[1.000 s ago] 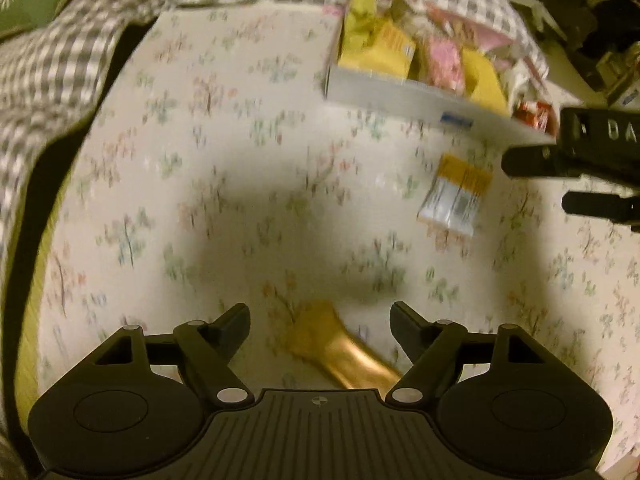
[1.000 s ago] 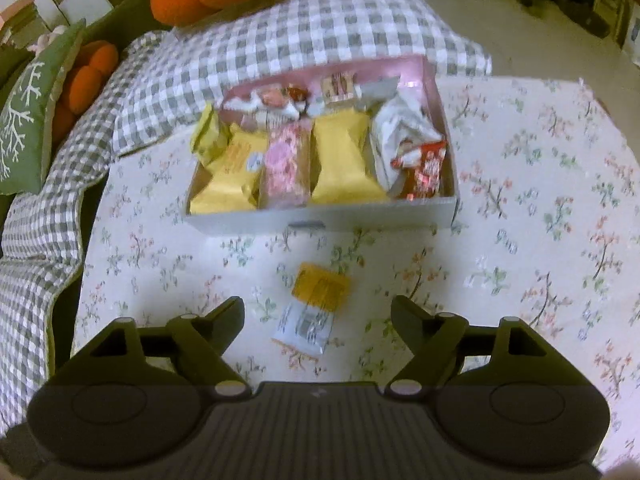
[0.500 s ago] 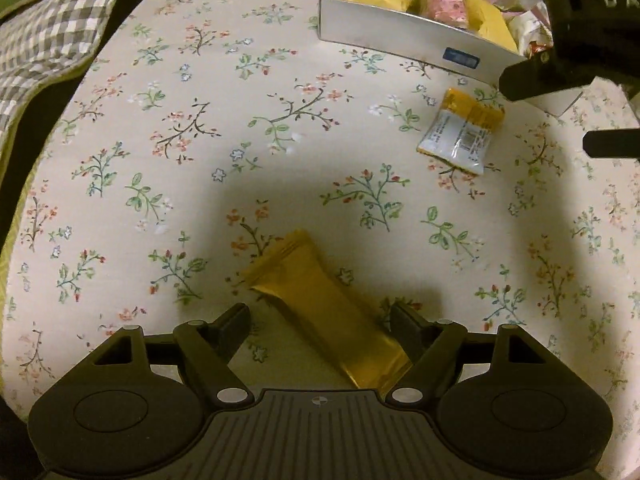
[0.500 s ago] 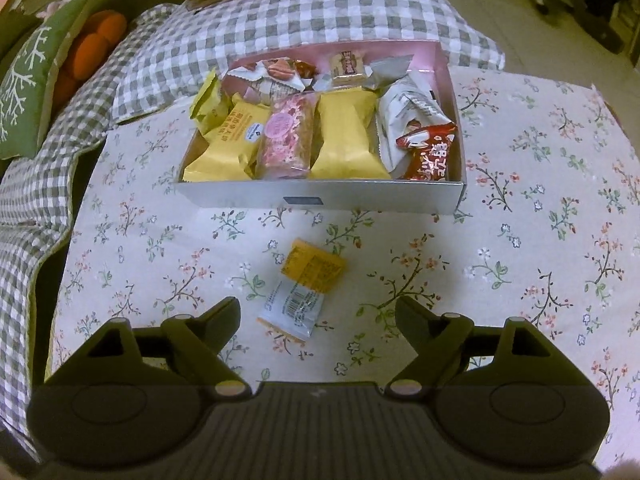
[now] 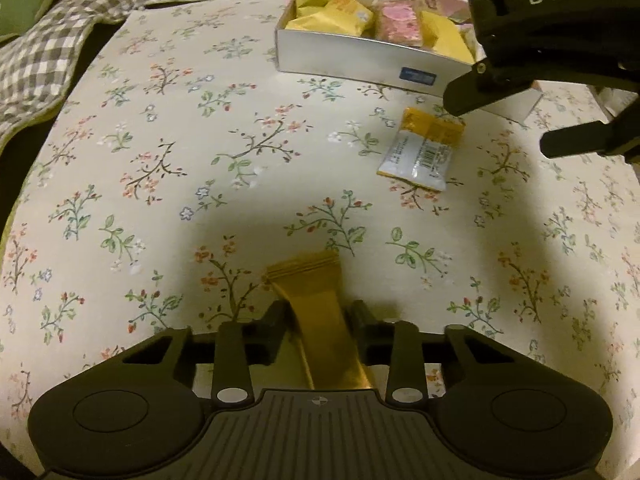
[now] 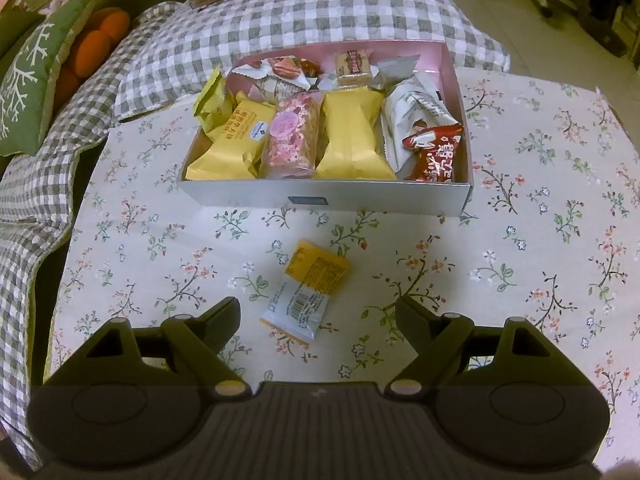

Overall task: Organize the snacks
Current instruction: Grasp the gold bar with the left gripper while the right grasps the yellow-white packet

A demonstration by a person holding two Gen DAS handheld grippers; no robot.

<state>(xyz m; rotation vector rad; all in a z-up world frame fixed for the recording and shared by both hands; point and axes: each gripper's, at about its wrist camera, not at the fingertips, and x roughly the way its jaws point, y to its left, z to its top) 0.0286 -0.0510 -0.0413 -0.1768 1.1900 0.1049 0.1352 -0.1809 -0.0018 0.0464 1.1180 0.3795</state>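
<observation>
Since the earlier frame, my left gripper (image 5: 318,316) has come down over the gold bar (image 5: 320,320) and its jaws, wide a second ago, are closing with the bar between them; both fingers (image 5: 276,318) now touch the wrapper's sides. I read this as a grip on the bar, which runs lengthwise between the fingers, its crimped far end lying on the floral cloth (image 5: 200,140) and its near end hidden under the gripper body. My right gripper (image 6: 318,312) has kept its place; its jaws stand wide apart and hold nothing. It hovers above the yellow-and-white packet (image 6: 306,290), which lies flat on the cloth, barcode side up, between the two fingers in the right wrist view but untouched by either. In the left wrist view the same packet (image 5: 424,148) lies near the box (image 5: 352,58), with the right gripper (image 5: 516,120) just above and beside it. The box (image 6: 320,198) sits beyond the packet on the cloth, grey outside, pink inside, and filled with wrapped snacks: yellow packs (image 6: 352,136), a pink bar (image 6: 290,136), a red packet (image 6: 434,154) and white ones (image 6: 416,112). Checked cushions (image 6: 320,8) lie behind the box, touching its far wall.
</observation>
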